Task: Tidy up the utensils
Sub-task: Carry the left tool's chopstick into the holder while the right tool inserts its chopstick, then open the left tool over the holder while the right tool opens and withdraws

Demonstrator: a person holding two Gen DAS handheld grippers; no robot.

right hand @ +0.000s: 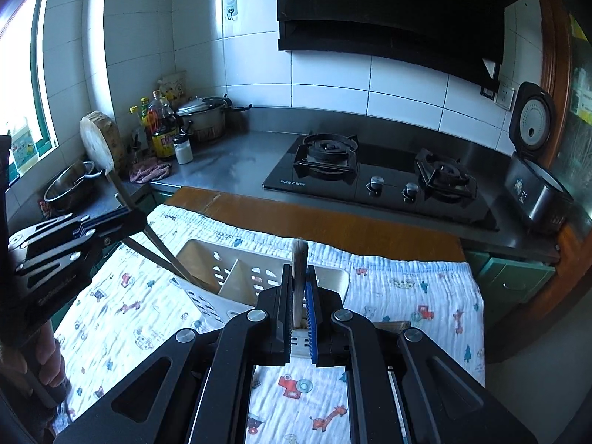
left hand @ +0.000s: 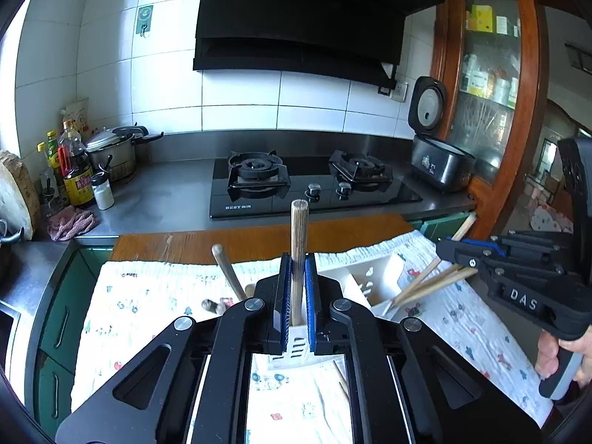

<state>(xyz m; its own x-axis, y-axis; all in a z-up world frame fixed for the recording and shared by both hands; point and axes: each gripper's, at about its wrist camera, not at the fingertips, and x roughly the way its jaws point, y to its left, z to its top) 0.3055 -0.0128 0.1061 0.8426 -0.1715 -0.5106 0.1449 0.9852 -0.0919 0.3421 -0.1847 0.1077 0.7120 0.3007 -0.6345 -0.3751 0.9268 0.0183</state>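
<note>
1. At the bottom centre of the left wrist view, your left gripper (left hand: 298,296) pinches a round, pale-grained wooden handle (left hand: 299,244) between its blue ribbed pads, held upright, most likely so it can slide straight down into the holder.
2. At the bottom centre of the right wrist view, your right gripper (right hand: 299,298) is pressed onto chopsticks (right hand: 299,277). In the left view they show as a bundle of slim, smooth tan sticks slanting down from that gripper at the right edge into the holder.
3. Just beyond the fingers lies the white plastic utensil holder (right hand: 236,277), boxy, with a slanted divider and slotted walls. The angled sticks suggest you are feeding their tips into one compartment; which one I cannot tell.
4. A second wooden handle (left hand: 227,272) leans left of centre in the left view.
5. Under it all spreads a crinkled white printed cloth (right hand: 407,288), soft padding over the wooden board (left hand: 222,238).
6. Farthest, at mid-frame, sit the steel counter and glossy black gas stove (left hand: 314,181).
</note>
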